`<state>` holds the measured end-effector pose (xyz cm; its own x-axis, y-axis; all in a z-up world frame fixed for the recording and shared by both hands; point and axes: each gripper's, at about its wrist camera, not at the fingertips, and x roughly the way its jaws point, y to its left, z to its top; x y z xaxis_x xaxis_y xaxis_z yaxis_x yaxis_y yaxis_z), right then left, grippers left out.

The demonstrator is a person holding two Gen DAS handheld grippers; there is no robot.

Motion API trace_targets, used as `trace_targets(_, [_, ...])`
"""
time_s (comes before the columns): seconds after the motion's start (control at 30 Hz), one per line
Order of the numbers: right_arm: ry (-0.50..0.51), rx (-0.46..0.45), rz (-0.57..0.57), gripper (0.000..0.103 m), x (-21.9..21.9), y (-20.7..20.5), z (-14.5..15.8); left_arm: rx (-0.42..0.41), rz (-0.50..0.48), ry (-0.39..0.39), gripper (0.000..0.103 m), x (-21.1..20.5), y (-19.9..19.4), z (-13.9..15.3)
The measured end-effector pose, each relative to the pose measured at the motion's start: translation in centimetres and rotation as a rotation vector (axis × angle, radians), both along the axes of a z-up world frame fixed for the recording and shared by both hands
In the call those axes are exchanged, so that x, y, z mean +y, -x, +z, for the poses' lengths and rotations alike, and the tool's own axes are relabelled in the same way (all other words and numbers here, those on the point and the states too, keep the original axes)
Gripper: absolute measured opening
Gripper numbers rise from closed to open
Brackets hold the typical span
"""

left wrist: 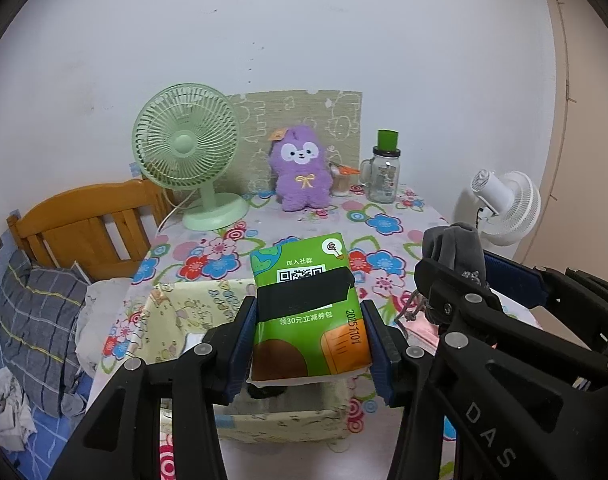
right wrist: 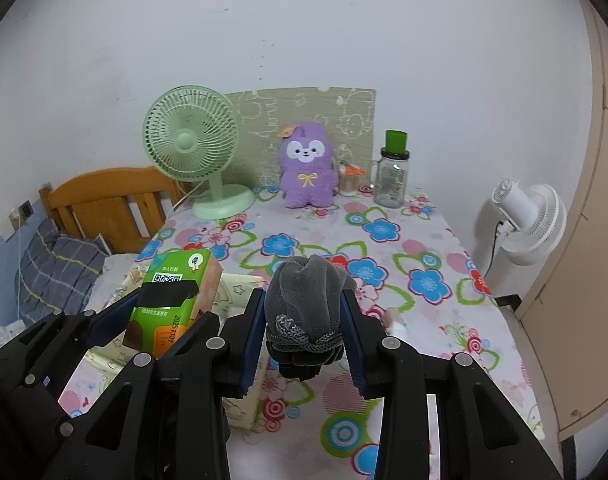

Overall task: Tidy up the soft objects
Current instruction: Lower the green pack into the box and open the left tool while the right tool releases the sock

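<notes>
Left gripper (left wrist: 310, 334) clamped on a green tissue pack (left wrist: 310, 308), blue pads pressing both sides, black tape band across the printed code. Held clear above a pale yellow fabric box (left wrist: 176, 312) at the near left of the table (left wrist: 388, 236). In the right wrist view, same pack (right wrist: 172, 300) up at lower left, over the box (right wrist: 240, 284).

Right gripper (right wrist: 302, 332) closed on a bunched grey sock (right wrist: 306, 296), knitted cuff hanging at the near end, fabric bulging out past the fingertips. Raised above the flowered cloth, just right of the box. In the left wrist view, sock (left wrist: 456, 248) poking up from the right gripper (left wrist: 460, 280) at the right edge, beside the pack.

Far left, off the table: checked pillow (left wrist: 40, 320) and crumpled bedding, then a wooden headboard (left wrist: 88, 220). At the table's back left, green fan (left wrist: 188, 148) upright on its round base. Behind, a patterned board (left wrist: 304, 120) leaning on the wall. In front of the board, purple plush (left wrist: 300, 168) sitting upright, facing forward. Just right of the plush, a small cup (left wrist: 342, 182) with something orange on top, contents unclear. Next right, glass jar (left wrist: 384, 172) with handle and green cap. Past the table's right edge, white fan (left wrist: 504, 204) turned sideways, near a beige door (right wrist: 584, 200).
</notes>
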<state>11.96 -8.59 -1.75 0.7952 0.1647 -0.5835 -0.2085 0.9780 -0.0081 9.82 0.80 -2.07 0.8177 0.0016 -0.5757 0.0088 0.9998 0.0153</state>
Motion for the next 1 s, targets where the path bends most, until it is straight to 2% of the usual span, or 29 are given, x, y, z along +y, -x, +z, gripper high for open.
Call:
trace_targets(0.63, [-0.03, 0.05, 0.088, 0.04, 5.3, -1.9, -1.3, 0.024, 0.045, -0.006, 0.053, 4.8, -1.4, -1.1])
trace_targets(1.0, [-0.03, 0.086, 0.141, 0.04, 8.0, -3.3, -3.1, 0.073, 0.073, -0.024, 0.054, 7.6, -2.6, -3.2])
